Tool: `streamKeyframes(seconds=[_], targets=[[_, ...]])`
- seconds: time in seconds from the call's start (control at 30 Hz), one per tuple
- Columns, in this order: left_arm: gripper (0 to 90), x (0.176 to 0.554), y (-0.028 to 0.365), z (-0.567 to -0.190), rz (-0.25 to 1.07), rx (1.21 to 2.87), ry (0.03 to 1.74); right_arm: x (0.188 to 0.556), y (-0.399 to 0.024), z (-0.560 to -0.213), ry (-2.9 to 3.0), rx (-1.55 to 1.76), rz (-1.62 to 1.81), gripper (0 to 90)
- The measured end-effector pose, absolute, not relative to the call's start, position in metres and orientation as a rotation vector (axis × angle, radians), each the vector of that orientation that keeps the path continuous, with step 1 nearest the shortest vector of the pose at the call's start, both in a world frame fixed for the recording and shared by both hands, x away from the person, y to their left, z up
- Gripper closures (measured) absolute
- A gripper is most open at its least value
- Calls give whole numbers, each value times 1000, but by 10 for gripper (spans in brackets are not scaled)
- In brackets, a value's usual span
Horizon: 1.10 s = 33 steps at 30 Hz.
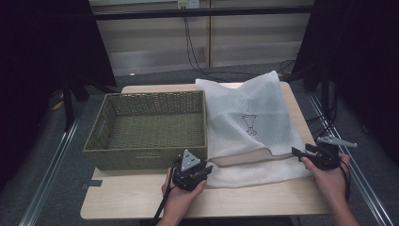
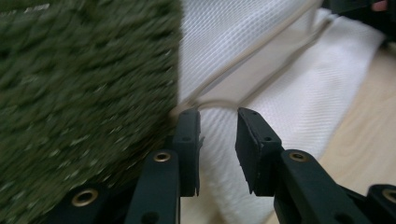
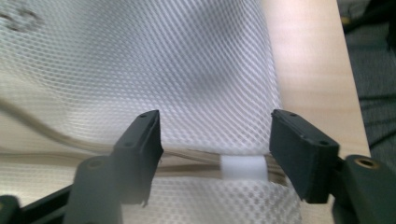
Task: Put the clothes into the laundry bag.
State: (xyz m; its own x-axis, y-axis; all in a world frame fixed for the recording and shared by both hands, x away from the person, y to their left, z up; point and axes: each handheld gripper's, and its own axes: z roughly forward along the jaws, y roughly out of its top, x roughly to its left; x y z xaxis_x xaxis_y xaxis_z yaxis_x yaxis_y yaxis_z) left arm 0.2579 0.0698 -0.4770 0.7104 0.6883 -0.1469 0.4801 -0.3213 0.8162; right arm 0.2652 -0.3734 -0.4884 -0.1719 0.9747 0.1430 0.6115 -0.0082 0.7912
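Both tools open at the mesh bag's near hem

My left tool [image 1: 203, 170] and right tool [image 1: 297, 152] stand with jaws parted, gripping nothing, at the near edge of the white mesh laundry bag [image 1: 249, 117], which lies flat on the counter [image 1: 263, 200] just beside the green woven basket [image 1: 141, 157]. It looks light, soft and floppy; I judge the firmer zipper hem [image 3: 196, 156], near its white tab [image 3: 243, 168], the best hold.
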Motion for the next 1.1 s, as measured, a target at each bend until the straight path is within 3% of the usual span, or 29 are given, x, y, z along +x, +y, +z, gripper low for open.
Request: streamKeyframes(seconds=[0.17, 0.3, 0.33, 0.4, 0.47, 0.63, 0.77, 0.87, 0.9, 1.0, 1.07, 1.1], targets=[[638, 265, 61, -493, 224, 2057, 922, 273, -381, -499, 1771, 1717, 959, 277], [650, 273, 60, -503, 142, 2064, 947, 279, -383, -507, 1788, 1795, 969, 274], [668, 274, 60, -504, 138, 2076, 947, 280, -383, -507, 1796, 1791, 967, 308], [746, 276, 60, -505, 146, 2075, 948, 279, -381, -505, 1829, 1778, 948, 490], [861, 277, 60, -506, 124, 2079, 941, 273, -379, -502, 1859, 1784, 918, 782], [885, 283, 72, -507, 46, 2045, 971, 262, -393, -491, 1789, 1819, 954, 832], [886, 282, 70, -508, 71, 2050, 950, 263, -400, -494, 1801, 1828, 895, 838], [864, 282, 74, -510, 25, 2035, 913, 264, -398, -500, 1801, 1831, 885, 807], [838, 282, 75, -510, 2, 2026, 903, 262, -395, -498, 1804, 1800, 892, 756], [754, 284, 85, -509, -49, 1958, 914, 254, -387, -493, 1826, 1702, 980, 426], [639, 283, 87, -508, -5, 1954, 913, 247, -375, -488, 1857, 1647, 1028, 271], [639, 283, 88, -507, 36, 1967, 893, 247, -375, -488, 1857, 1647, 1028, 271]])
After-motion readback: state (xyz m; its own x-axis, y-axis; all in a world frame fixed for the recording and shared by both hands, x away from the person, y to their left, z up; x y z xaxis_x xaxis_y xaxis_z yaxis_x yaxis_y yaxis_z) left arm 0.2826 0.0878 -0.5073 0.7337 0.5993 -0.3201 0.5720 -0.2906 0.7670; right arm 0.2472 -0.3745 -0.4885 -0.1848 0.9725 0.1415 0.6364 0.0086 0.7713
